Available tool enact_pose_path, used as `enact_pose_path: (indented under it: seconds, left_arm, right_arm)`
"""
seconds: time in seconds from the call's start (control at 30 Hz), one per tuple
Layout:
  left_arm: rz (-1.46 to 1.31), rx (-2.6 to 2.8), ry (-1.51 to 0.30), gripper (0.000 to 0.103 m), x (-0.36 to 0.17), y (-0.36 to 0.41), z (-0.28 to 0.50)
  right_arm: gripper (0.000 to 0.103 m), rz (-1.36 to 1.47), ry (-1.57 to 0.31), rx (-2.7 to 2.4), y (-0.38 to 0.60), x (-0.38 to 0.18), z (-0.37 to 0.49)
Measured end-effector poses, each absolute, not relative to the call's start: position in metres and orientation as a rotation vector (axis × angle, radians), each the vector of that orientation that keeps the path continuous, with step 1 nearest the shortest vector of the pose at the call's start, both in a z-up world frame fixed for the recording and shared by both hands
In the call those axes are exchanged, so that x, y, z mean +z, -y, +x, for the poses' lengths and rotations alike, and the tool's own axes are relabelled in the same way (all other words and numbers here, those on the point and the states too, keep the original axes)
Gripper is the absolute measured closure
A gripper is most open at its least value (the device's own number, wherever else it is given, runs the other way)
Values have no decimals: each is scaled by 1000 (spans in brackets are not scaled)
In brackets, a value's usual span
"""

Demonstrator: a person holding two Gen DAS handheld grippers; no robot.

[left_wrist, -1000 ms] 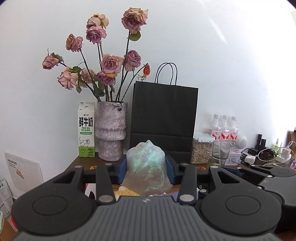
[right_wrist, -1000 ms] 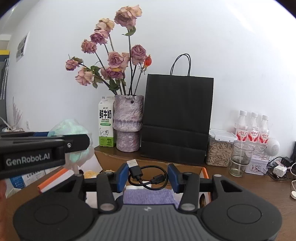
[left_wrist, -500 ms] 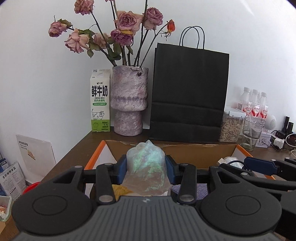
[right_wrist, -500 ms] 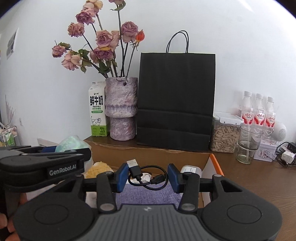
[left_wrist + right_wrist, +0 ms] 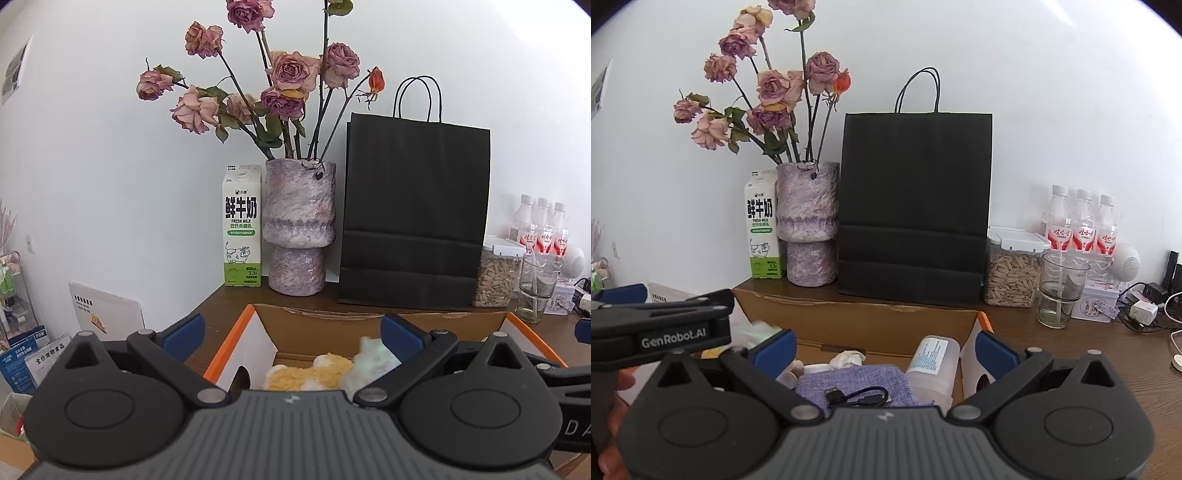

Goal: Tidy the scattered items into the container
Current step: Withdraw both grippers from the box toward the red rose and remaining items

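Now both grippers hang over the cardboard box (image 5: 886,325) with jaws wide and empty. Right gripper (image 5: 884,349) sits just above the black cable (image 5: 857,397), which lies crosswise on the purple pouch (image 5: 857,380); left gripper (image 5: 291,334) is above the pale green bag (image 5: 376,360) at the box's left end

1. left gripper (image 5: 291,334): matte black linkage arms, blue finger pads (image 5: 184,334), silver pivot screws, ribbed grey body.
2. right gripper (image 5: 885,349): same look.
3. white "genrobot.ai" lettering on the left one's side, bare skin behind.

My left gripper (image 5: 661,328) reads "GenRobot.AI"; the milk carton (image 5: 242,230) says "鲜牛奶", "FRESH MILK" and "3.3"
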State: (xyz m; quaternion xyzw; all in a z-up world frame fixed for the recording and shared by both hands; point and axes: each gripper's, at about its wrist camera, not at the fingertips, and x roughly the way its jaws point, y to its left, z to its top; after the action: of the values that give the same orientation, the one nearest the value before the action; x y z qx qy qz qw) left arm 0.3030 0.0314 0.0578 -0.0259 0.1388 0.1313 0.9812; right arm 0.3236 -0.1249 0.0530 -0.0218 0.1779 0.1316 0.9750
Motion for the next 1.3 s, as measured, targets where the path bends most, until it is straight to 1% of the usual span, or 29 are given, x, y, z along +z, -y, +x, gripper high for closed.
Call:
enact_pose_path:
  seconds: [0.57,0.73,0.97,1.3]
  left_arm:
    - [-9,241,-285,0,46,-25,293]
    - [-7,249,-261,0,43,-25,283]
    - [-21,227,-268,0,40,-28,271]
    - [-36,210,-256,0,34,-29,242]
  right_arm:
    - [0,-63,-298,238,126,58,309]
    - [0,-66,-279,237,128,56,302]
    - [0,-94,-216,225,122,44,280]
    - [0,-106,-185,240,128,40,250]
